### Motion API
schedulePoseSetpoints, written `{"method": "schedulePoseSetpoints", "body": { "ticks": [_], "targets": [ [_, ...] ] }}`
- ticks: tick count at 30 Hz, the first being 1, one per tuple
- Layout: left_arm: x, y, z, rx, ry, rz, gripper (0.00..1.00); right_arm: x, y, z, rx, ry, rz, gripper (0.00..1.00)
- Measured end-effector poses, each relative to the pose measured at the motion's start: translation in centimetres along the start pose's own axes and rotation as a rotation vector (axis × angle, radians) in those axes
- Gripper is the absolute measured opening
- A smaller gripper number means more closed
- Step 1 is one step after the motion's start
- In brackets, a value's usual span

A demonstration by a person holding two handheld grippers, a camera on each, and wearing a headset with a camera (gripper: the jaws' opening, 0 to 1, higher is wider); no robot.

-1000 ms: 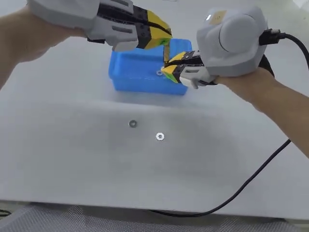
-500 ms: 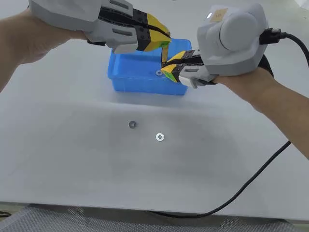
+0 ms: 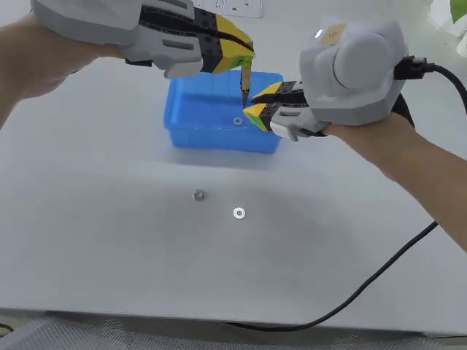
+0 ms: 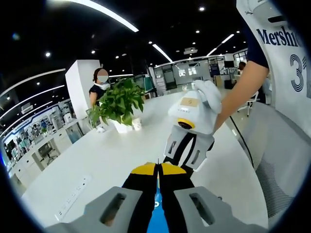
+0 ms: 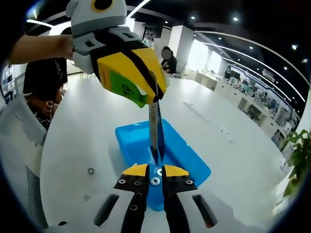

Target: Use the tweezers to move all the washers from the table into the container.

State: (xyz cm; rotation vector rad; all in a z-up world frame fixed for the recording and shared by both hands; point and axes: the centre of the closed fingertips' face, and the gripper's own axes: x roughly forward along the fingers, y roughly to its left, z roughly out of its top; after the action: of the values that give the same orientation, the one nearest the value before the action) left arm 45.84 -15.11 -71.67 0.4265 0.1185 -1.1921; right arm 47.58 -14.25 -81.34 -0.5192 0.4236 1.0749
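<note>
Holding the tool: the left hand-held gripper [image 3: 244, 57] is pressed together on a pair of slim metal tweezers [image 3: 246, 77], which hang tip-down over the blue rectangular plastic container [image 3: 219, 138]. I cannot make out a washer between the tips.
Other hand: the right hand-held gripper [image 3: 260, 102] has its jaws narrowly parted and pinches nothing. It hovers over the container's right side, just beside the tweezers.
Washers on the bench: two small silvery ring washers [image 3: 198, 195] [image 3: 239, 213] lie flat on the pale grey bench [image 3: 109, 240], in front of the container and a little apart from each other.
Washer inside: another silvery washer [image 3: 238, 121] rests on the container floor. The right gripper view shows it below the tweezer tips [image 5: 155, 181].
How a washer will handle: probably very light, thin, stiff and smooth. It lies flush with the bench, so it is likely to skate away or flip under a sideways nudge.
Where to hold: most likely across the ring band, one tine through the hole and one outside. The tips would need to come down steeply, with a light squeeze.
Edges: the container's front wall stands between the loose washers and the inside, so each washer must be lifted over the rim rather than dragged.
Open room: bare bench surrounds both washers. The black cable [image 3: 379, 270] trails at the front right, well apart from them. The tightest spot is over the container, where the two hand-held grippers sit close together.
</note>
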Motion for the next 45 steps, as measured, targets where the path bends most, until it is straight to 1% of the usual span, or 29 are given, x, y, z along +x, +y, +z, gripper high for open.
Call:
{"method": "schedulePoseSetpoints", "body": {
  "ticks": [2,4,7,10,12,15,22,27,30,32,35,37,42,45],
  "targets": [
    [-0.4,-0.6,0.5,0.005,-0.011,-0.006,0.04,-0.6,0.5,0.5,-0.006,-0.016,0.008,0.11],
    [-0.8,-1.4,1.0,0.013,-0.019,-0.021,0.04,-1.2,0.7,0.7,-0.026,-0.019,-0.002,0.12],
    [-1.2,-2.6,1.3,0.016,-0.025,-0.036,0.04,-1.8,1.4,0.9,-0.026,-0.03,0.007,0.13],
    [-1.4,-3.7,1.4,0.014,-0.028,-0.044,0.04,-2.3,2.4,0.8,-0.053,-0.027,0.02,0.13],
    [-1.5,-4.2,1.4,0.008,-0.032,-0.049,0.04,-2.6,3.2,0.9,-0.053,-0.039,0.047,0.13],
    [-1.7,-5.0,1.6,0.002,-0.034,-0.052,0.04,-3.0,4.3,0.9,-0.079,-0.034,0.059,0.13],
    [-2.1,-6.1,1.7,-0.008,-0.041,-0.065,0.04,-3.4,5.5,0.6,-0.075,-0.033,0.075,0.13],
    [-2.2,-7.3,1.4,-0.031,-0.048,-0.074,0.04,-3.7,6.7,-0.2,-0.067,-0.023,0.097,0.13],
    [-2.2,-8.2,0.8,-0.048,-0.043,-0.083,0.04,-3.8,7.5,-0.7,-0.067,-0.016,0.114,0.13],
    [-2.2,-8.6,0.5,-0.056,-0.039,-0.086,0.04,-3.8,8.1,-1.1,-0.068,-0.008,0.126,0.13],
    [-2.3,-9.3,0.4,-0.077,-0.049,-0.089,0.04,-3.8,8.9,-1.7,-0.069,0.001,0.141,0.13],
    [-2.3,-9.7,0.2,-0.084,-0.054,-0.091,0.04,-3.9,9.2,-1.9,-0.062,0.001,0.15,0.13],
    [-2.1,-10.7,-0.6,-0.12,-0.058,-0.1,0.04,-4.0,10.2,-2.9,-0.053,0.013,0.161,0.13],
    [-2.0,-11.2,-0.9,-0.131,-0.053,-0.111,0.04,-4.1,10.5,-3.5,-0.039,0.02,0.167,0.13]
  ]
}}
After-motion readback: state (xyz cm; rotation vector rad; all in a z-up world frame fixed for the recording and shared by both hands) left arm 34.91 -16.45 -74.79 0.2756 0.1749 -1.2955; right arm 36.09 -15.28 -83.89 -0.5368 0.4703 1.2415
